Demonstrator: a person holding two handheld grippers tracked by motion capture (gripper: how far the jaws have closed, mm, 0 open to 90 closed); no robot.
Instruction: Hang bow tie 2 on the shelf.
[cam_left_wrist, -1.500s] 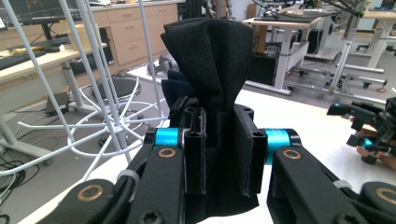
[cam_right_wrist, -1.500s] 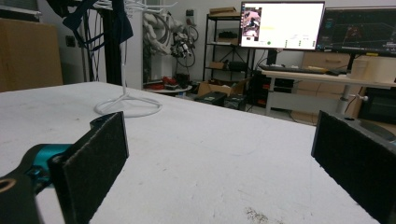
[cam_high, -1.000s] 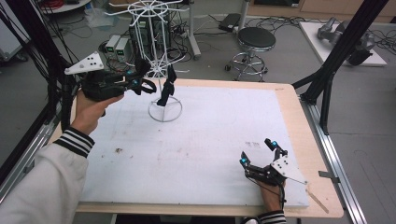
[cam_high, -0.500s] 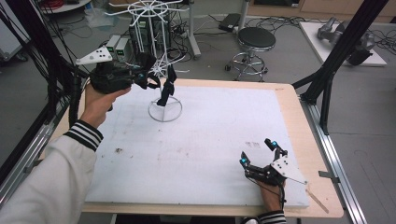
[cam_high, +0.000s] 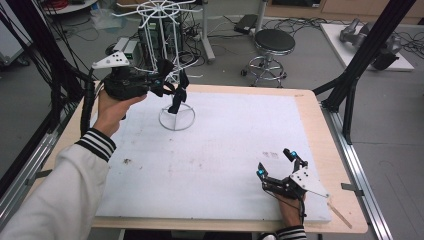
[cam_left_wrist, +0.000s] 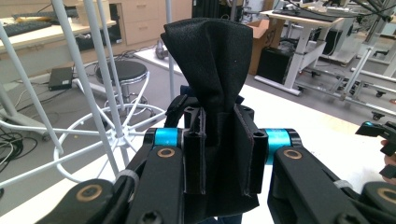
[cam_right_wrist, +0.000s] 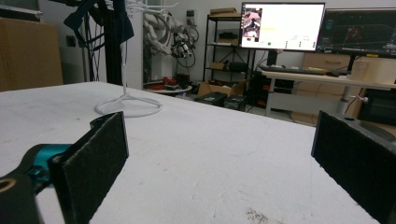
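Observation:
My left gripper (cam_high: 169, 90) is shut on a black cloth (cam_high: 178, 98), held up at the far left of the table beside the white wire rack (cam_high: 176, 120). In the left gripper view the folded cloth (cam_left_wrist: 205, 56) stands up between the pressed jaws (cam_left_wrist: 219, 140), with the rack's white rods (cam_left_wrist: 107, 135) just to the left. My right gripper (cam_high: 275, 163) rests open on the white table mat near the front right. Nothing is between its two black pads (cam_right_wrist: 100, 154), and the rack base (cam_right_wrist: 128, 105) stands far ahead of them.
The white mat (cam_high: 230, 145) covers most of the wooden table. A thin wooden stick (cam_high: 340, 213) lies at the front right corner. A black stool (cam_high: 274, 43) and cables stand behind the table. Black frame posts (cam_high: 360, 65) rise at the right edge.
My left hand has shifted a little right and away, closer to the wire rack, with the black cloth still held. The right gripper has stayed put.

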